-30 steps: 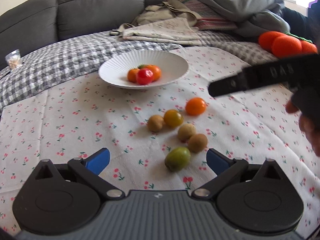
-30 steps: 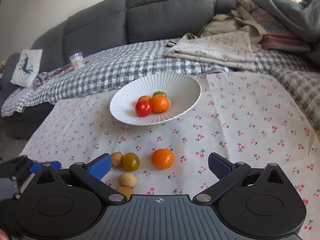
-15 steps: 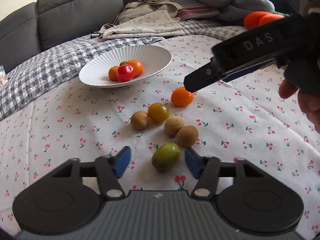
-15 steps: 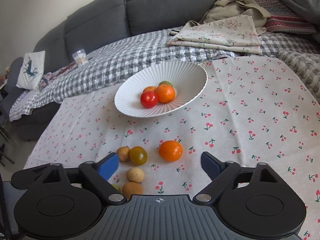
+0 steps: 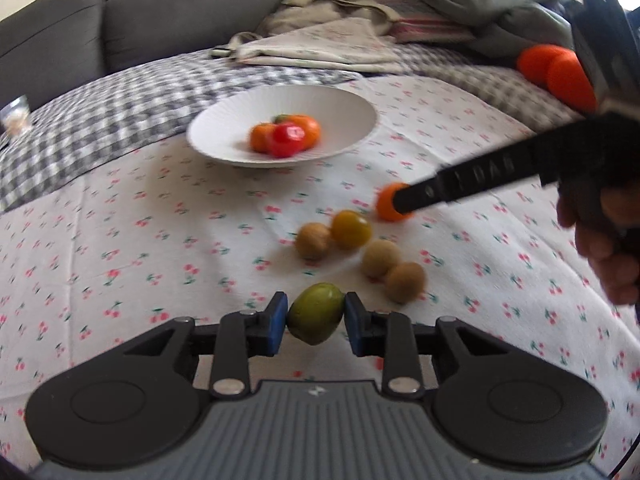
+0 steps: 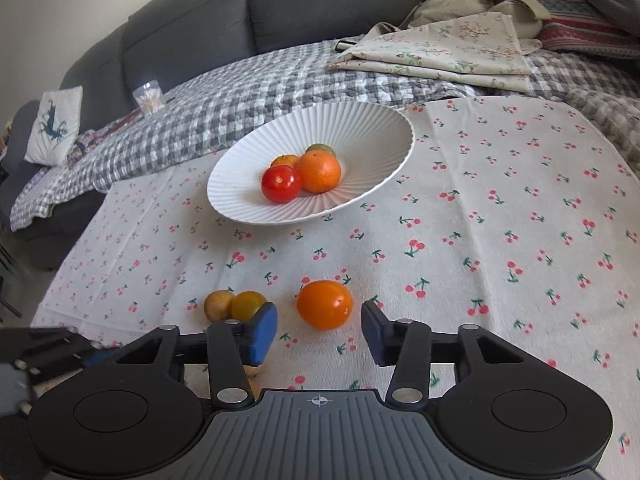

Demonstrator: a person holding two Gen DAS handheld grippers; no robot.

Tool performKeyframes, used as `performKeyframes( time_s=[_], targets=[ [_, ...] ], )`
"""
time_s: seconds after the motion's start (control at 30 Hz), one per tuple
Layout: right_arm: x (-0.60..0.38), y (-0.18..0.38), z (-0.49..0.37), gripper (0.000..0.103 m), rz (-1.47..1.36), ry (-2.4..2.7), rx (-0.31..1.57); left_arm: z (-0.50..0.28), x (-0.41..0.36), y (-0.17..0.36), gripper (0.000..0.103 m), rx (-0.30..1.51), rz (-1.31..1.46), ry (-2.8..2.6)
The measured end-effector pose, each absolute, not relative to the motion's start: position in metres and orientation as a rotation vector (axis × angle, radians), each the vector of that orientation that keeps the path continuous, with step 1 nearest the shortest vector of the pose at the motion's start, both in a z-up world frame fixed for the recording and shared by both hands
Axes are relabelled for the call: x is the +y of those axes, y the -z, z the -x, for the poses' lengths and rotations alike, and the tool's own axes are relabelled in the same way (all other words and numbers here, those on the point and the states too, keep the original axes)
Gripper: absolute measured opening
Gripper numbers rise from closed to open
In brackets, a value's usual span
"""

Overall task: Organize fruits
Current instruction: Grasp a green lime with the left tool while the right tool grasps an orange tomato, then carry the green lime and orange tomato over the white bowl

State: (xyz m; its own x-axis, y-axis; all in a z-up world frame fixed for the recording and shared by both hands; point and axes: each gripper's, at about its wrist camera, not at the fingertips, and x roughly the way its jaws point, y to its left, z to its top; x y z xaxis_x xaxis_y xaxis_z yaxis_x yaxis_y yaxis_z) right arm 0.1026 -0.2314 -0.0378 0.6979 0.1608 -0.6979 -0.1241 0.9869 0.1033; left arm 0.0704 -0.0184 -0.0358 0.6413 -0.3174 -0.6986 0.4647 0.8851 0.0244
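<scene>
My left tongs (image 5: 316, 322): they pinch the green fruit (image 5: 316, 314). Both blue pads touch its sides. A moment ago they were wide apart with the fruit lying between them, so the grab is new.

My right tongs (image 6: 319, 332): they are spread wide. The orange fruit (image 6: 325, 304) sits on the cloth just past the tips and nothing touches it yet. A moment ago they were wider and a bit further back.

What that means: I think the green fruit is ready to be lifted, and the orange one is next to be squeezed.

Other loose fruit: three brown ones, (image 5: 313, 241), (image 5: 380, 258) and (image 5: 405, 282), and a yellow-green one (image 5: 351, 229), lie close together on the cherry cloth (image 6: 500, 240).

White bowl (image 6: 372, 128): it stands further away, well apart from the loose fruit. It holds a red tomato (image 6: 281, 183), two orange fruits and a green one behind them.

Where the fruit should go: I guess into the bowl with the others.

Take care: the green fruit is round and smooth, so it may slip if I squeeze too softly.
</scene>
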Motion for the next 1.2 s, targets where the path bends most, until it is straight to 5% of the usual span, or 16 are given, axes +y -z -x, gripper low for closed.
performKeyframes(
  time_s=[0.4,1.2],
  targets=[
    [-0.219,0.050,-0.116,0.029,0.039,-0.171,0.775,-0.078,-0.013,0.034,0.029,0.760,-0.177,0.400],
    [-0.233,-0.005,-0.092,0.028,-0.031,-0.181,0.659,-0.094,0.003,0.015,0.029,0.688,-0.068,0.304]
  ],
)
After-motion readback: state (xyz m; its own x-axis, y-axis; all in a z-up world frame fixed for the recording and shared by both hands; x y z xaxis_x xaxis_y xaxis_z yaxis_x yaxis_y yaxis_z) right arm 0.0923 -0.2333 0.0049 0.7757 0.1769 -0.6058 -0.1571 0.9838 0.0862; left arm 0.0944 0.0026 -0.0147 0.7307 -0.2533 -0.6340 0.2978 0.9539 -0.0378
